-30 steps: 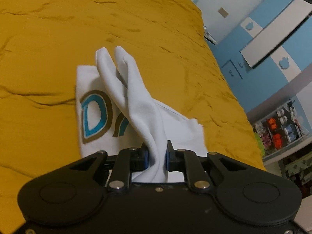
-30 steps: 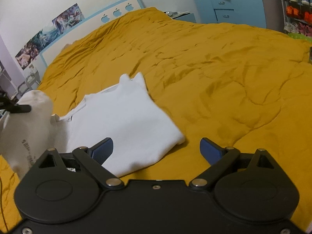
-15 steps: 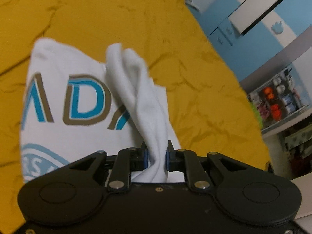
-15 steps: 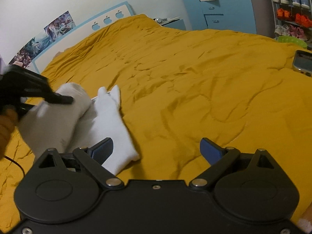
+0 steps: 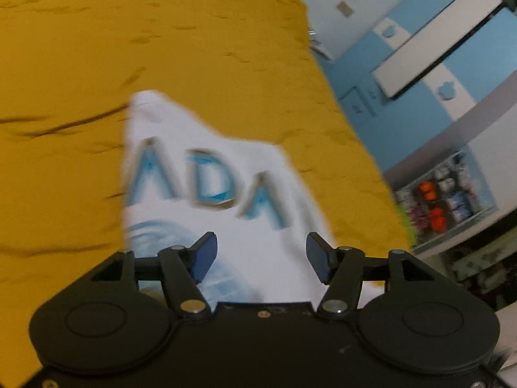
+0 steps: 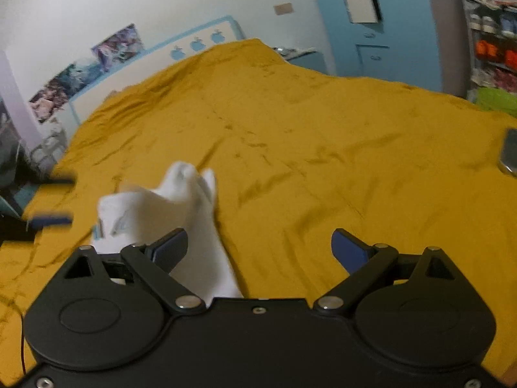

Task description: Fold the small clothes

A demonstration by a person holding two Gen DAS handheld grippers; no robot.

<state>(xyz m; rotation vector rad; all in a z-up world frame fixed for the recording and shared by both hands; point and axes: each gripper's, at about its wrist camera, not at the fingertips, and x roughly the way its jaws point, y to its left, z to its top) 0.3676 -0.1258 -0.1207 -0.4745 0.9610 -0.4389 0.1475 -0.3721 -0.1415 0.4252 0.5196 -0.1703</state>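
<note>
A small white shirt (image 5: 206, 174) with blue and brown letters lies on the mustard-yellow bedspread (image 5: 129, 38), blurred by motion. My left gripper (image 5: 258, 253) is open just above its near part, holding nothing. In the right wrist view the shirt (image 6: 181, 207) is a folded white bundle at lower left on the bedspread (image 6: 323, 135). My right gripper (image 6: 258, 249) is open and empty, with its left finger (image 6: 171, 245) over the shirt's edge. The left gripper's blurred fingers (image 6: 51, 220) show at the far left.
Blue and white wardrobes (image 5: 436, 58) and a shelf of toys (image 5: 442, 200) stand beyond the bed's right edge. A headboard with posters (image 6: 97, 64) is at the far end. A flat dark device (image 6: 510, 155) lies on the bed at right.
My left gripper has opened and let go of the white sleeve it was pinching. The shirt now lies flat with its letters showing. The right gripper has stayed open and shifted slightly.
</note>
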